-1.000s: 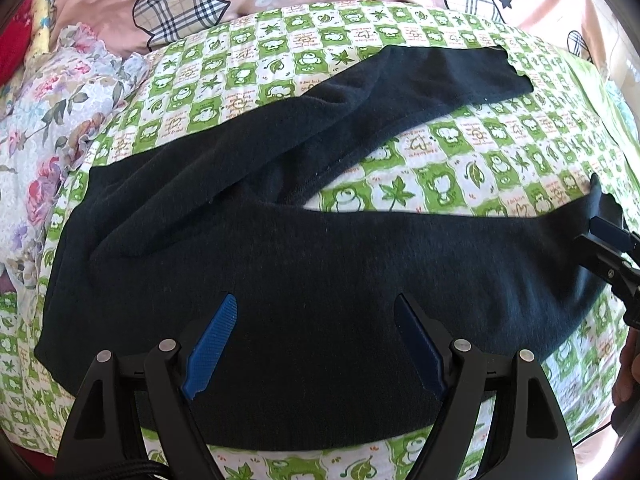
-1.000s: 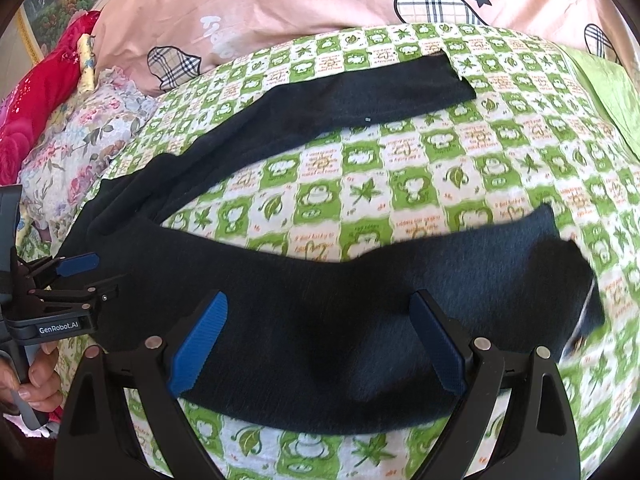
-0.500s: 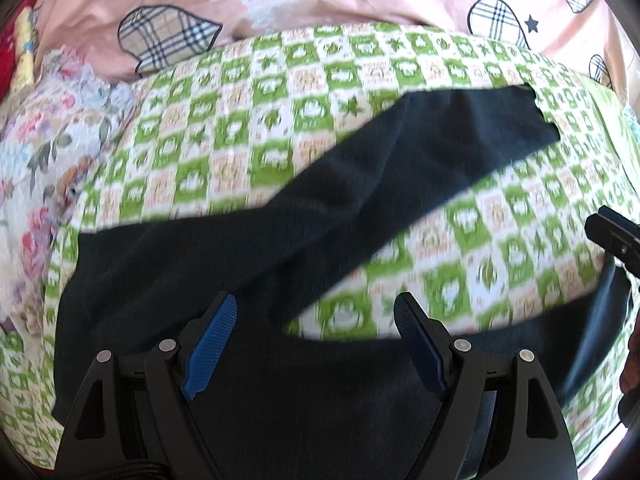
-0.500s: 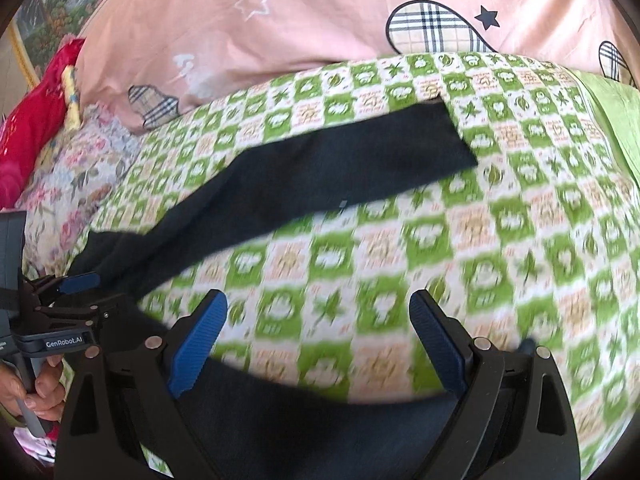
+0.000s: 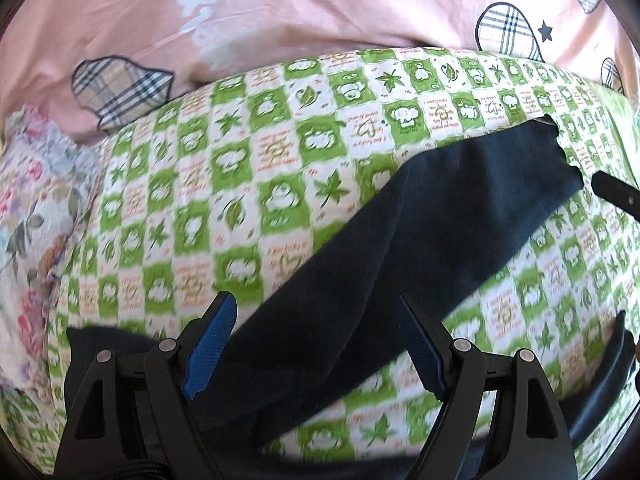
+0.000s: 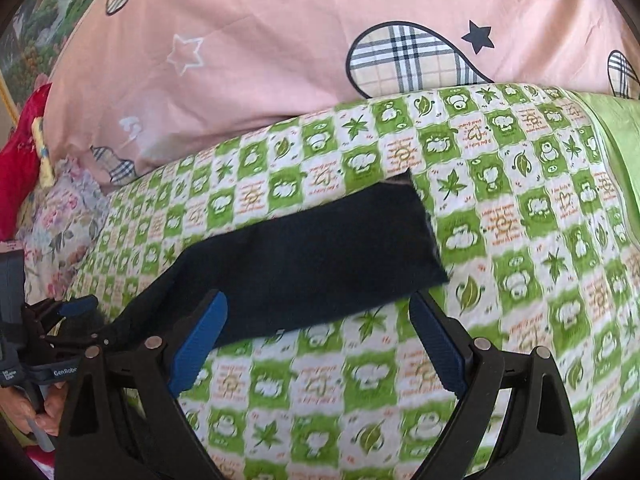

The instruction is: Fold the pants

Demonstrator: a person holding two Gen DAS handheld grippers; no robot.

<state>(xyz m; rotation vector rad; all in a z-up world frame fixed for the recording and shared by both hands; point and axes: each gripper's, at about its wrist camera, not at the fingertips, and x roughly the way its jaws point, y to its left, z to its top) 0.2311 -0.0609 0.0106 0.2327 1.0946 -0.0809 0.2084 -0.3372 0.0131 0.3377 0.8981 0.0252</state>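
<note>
Black pants (image 5: 420,240) lie on a green-and-white checked sheet (image 5: 240,184). One leg runs diagonally toward the far right, its cuff (image 6: 404,220) lying flat. My left gripper (image 5: 316,344) is open over the upper part of this leg. My right gripper (image 6: 316,344) is open, just short of the leg's cuff end. The near leg shows only as a dark edge (image 5: 608,376) at the lower right of the left wrist view. The left gripper also shows at the left edge of the right wrist view (image 6: 60,320).
A pink quilt (image 6: 280,60) with plaid patches is piled along the far side. A floral cloth (image 5: 32,216) and a red cloth (image 6: 16,168) lie at the left. A plain green sheet (image 6: 616,140) lies at the right.
Both grippers have moved forward, off the near leg and over to the far leg. The near leg has dropped almost out of view. Both grippers stayed open.
</note>
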